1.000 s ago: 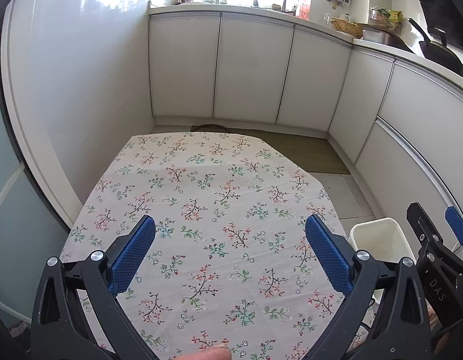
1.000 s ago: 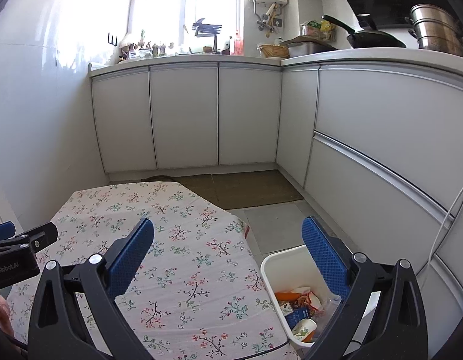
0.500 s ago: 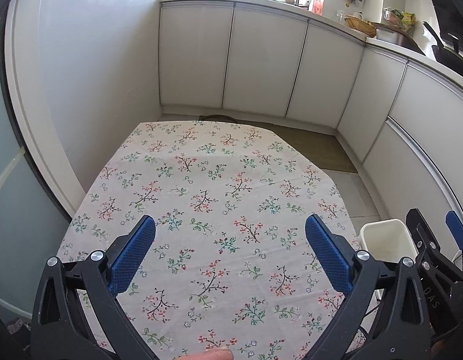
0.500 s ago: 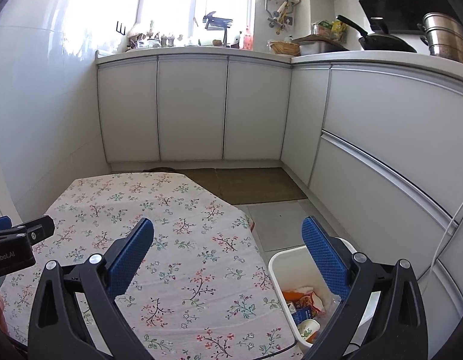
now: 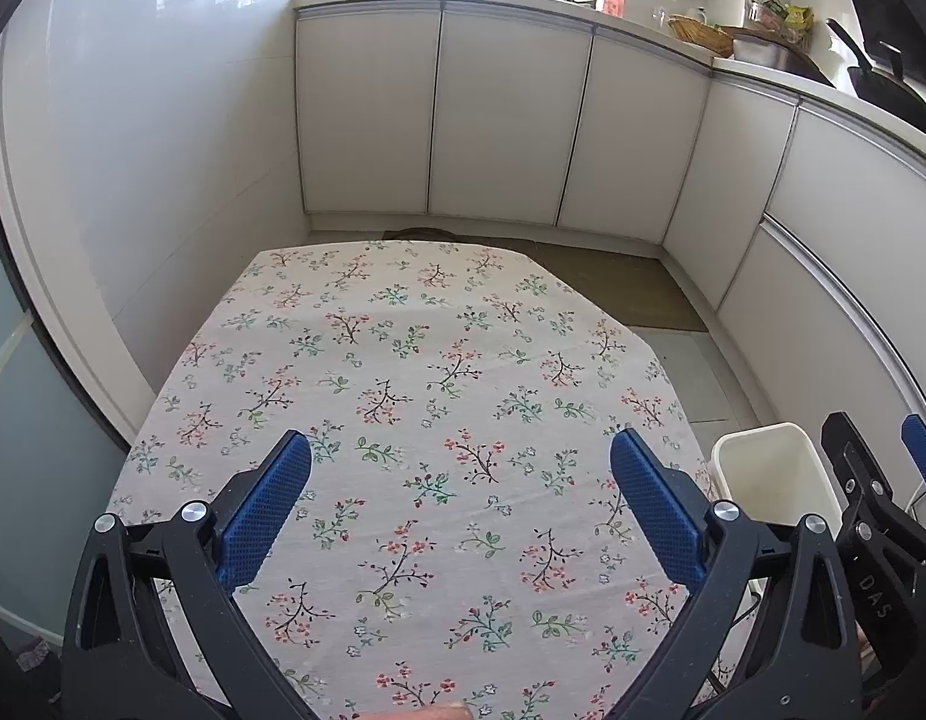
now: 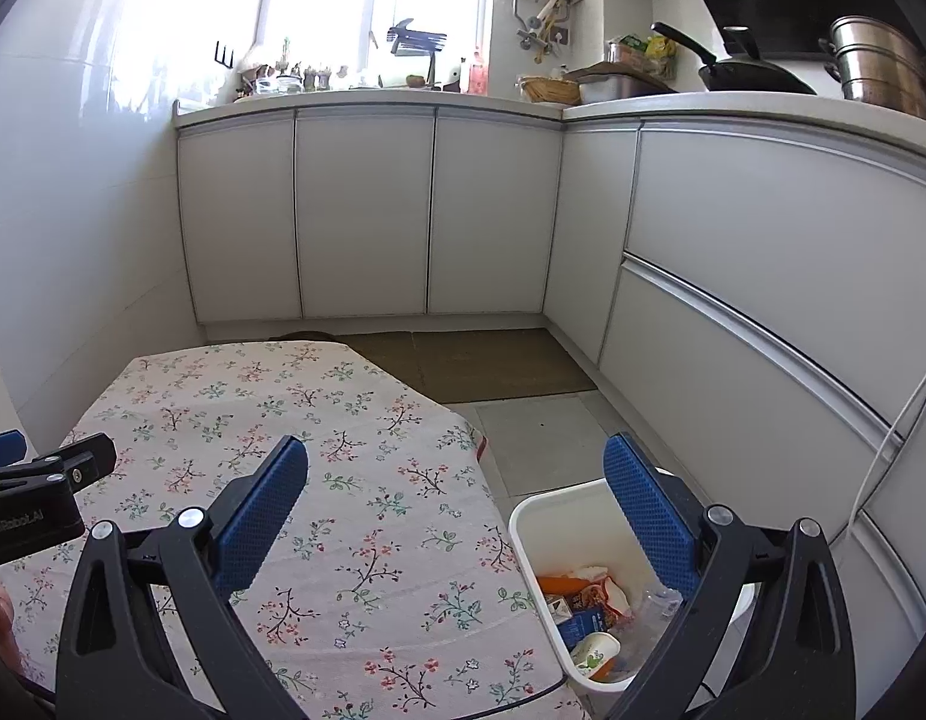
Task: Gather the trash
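Overhead, the left gripper [image 5: 460,501] is hanging above the floral tablecloth [image 5: 403,372] with its jaws spread wide and nothing between them. Just to its right, the right gripper [image 6: 457,507] is hovering likewise released and empty, straddling the cloth's right edge and the white bin [image 6: 574,510], where the trash [image 6: 589,606] is lying: cartons, wrappers and a cup.
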Available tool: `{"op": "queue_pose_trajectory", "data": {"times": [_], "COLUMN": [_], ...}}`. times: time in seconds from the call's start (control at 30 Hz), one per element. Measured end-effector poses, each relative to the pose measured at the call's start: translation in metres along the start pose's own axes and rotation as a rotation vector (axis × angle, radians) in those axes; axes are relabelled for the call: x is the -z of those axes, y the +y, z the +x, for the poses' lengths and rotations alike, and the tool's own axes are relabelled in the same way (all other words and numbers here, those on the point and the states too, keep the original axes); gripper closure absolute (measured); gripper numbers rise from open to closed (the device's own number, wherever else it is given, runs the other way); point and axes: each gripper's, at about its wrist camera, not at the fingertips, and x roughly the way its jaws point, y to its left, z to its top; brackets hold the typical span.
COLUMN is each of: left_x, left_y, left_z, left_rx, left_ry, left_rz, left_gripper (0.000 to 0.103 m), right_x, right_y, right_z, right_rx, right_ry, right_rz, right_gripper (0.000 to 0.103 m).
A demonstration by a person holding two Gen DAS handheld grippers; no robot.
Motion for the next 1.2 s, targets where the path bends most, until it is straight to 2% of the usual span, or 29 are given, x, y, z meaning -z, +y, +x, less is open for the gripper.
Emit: {"op": "queue_pose_trajectory", "data": {"times": [0.43,0.57,0.7,0.87,1.0,1.07,1.13,1.2], "left_x": [0.002,0.003,0.005,0.007,0.007,0.006,0.005,0.004], "left_y": [-0.025,-0.036,-0.043,-0.050,-0.054,-0.052,-0.050,-0.050], "left_z": [0.001,-0.002,-0.002,-0.001,-0.001,0.000,0.002,0.002], "left_rx": [0.010,0.024,0.042,0.067,0.069,0.063,0.053,0.037], "left_ry": [-0.012,-0.030,-0.040,-0.045,-0.043,-0.035,-0.021,-0.022], "left_rz": [0.064,0.101,0.121,0.142,0.143,0.127,0.111,0.105], "left_gripper": [0.008,0.015,0.017,0.025,0.023,0.011,0.007,0.007], "right_x": [0.004,0.005,0.006,0.005,0.006,0.006,0.006,0.006], "right_y": [-0.014,-0.022,-0.030,-0.035,-0.037,-0.038,-0.039,-0.039], "right_z": [-0.003,-0.004,-0.004,-0.004,-0.005,-0.005,-0.006,-0.005], "right_rx": [0.026,0.037,0.045,0.052,0.057,0.062,0.066,0.068], "right_ry": [0.012,0.019,0.030,0.032,0.030,0.025,0.024,0.027], "right_rz": [0.004,0.016,0.037,0.043,0.044,0.046,0.048,0.049], "right_gripper": [0.007,0.007,0.007,0.007,0.007,0.007,0.007,0.007]}}
